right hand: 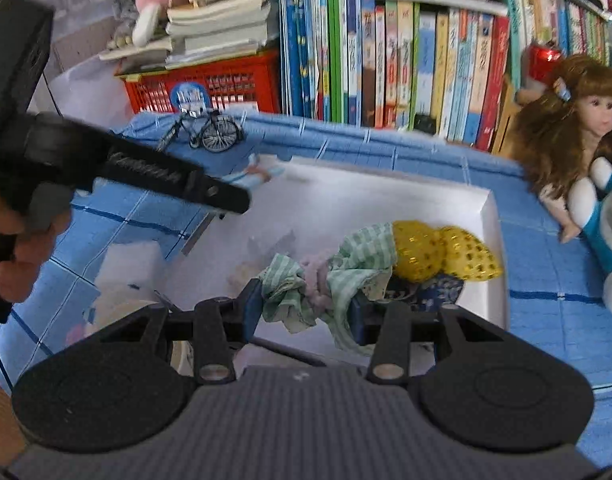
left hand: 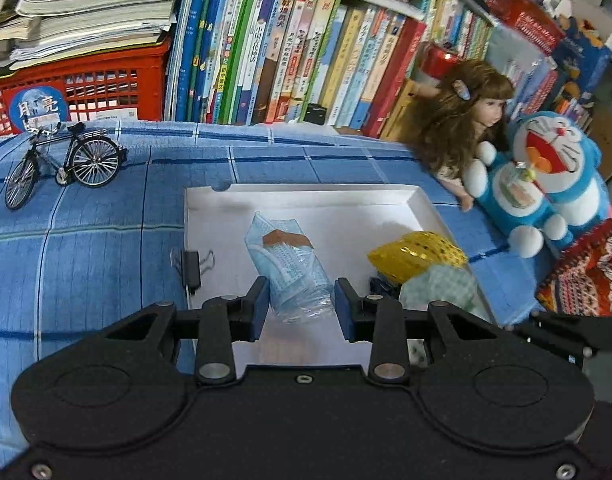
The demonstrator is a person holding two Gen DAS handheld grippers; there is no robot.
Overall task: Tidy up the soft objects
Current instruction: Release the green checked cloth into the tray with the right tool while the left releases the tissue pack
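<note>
A model bicycle [left hand: 64, 162] stands on the blue checked cloth [left hand: 86, 248], left of the white tray [left hand: 306, 194]. The left gripper [left hand: 300, 306] clamps a plastic-wrapped pack of blue face masks [left hand: 288, 264] over the tray's middle. To its right, the right gripper [right hand: 306, 304] is closed on a green striped cloth [right hand: 345, 276], beside a yellow sequined pouch [right hand: 441, 254] at the tray's right side.
</note>
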